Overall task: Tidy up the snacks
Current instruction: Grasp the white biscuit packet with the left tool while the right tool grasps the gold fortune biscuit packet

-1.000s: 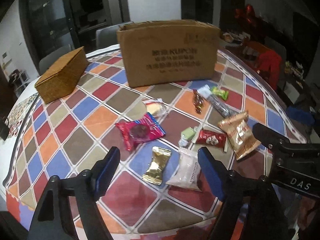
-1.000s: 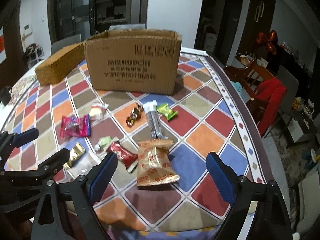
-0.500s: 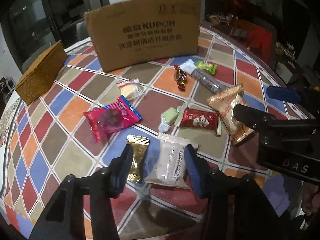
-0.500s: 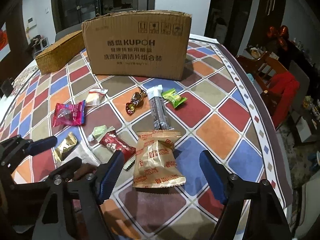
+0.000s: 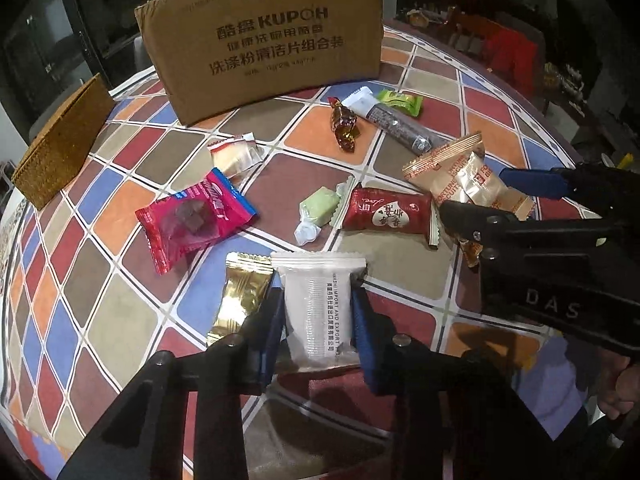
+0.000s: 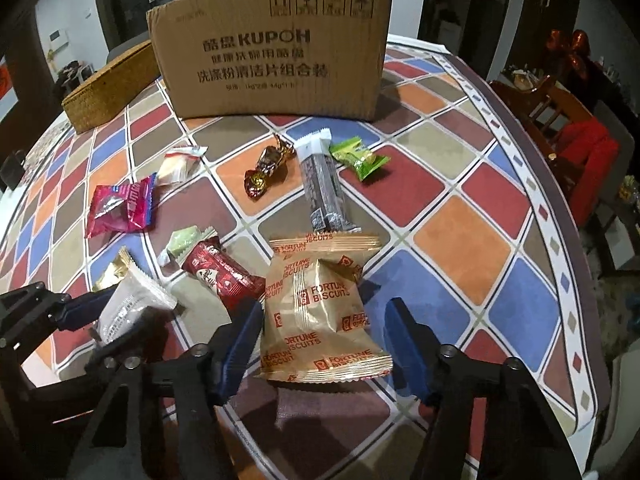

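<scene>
Several wrapped snacks lie on the checked tablecloth (image 5: 400, 280). My left gripper (image 5: 318, 320) is shut on a white packet (image 5: 316, 308), its blue pads pressing both sides; the packet also shows in the right wrist view (image 6: 128, 304). A gold packet (image 5: 240, 292) lies just left of it. My right gripper (image 6: 324, 336) is open, its fingers on either side of a gold Fortune Biscuits bag (image 6: 316, 304) with a gap on the right side. The bag also shows in the left wrist view (image 5: 460, 176).
A large cardboard box (image 6: 272, 60) stands at the back, a woven basket (image 5: 64, 148) to its left. Between lie a pink packet (image 5: 192, 216), red packet (image 5: 388, 212), pale green sweet (image 5: 318, 208), brown foil sweet (image 6: 268, 168), dark bar (image 6: 324, 188), green packet (image 6: 358, 158). Table edge at right (image 6: 560, 280).
Both grippers moved forward and down toward the snacks. The left jaws narrowed and closed on the white packet. The right jaws narrowed around the Fortune Biscuits bag.
</scene>
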Demonstrator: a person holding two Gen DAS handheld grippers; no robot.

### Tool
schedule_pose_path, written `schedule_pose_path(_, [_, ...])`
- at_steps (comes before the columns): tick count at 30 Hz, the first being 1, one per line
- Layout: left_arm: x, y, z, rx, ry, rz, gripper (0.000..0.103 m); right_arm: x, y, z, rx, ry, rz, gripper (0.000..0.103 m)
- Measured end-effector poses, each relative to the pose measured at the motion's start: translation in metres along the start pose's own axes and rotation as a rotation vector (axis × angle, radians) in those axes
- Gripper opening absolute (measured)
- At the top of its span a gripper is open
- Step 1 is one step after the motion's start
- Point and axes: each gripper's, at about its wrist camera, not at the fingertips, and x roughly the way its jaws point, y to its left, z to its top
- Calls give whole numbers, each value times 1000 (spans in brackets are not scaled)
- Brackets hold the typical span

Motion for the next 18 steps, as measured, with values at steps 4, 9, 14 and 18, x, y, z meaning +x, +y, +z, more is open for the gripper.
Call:
schedule_pose_path(4, [0, -1, 1, 4, 1, -5, 31, 0, 0, 0, 4, 0, 3, 58])
schedule_pose_path(9, [-3, -1, 2, 6, -15, -12, 30, -3, 0, 0, 0, -9, 9, 50])
schedule_pose_path(14, [-10, 2, 6, -1, -42, 0, 30, -8, 0, 0, 6, -17, 25, 39])
schedule_pose_path(18, [-15, 6, 10, -10, -53, 9, 29, -12, 0, 0, 7, -27, 38, 37])
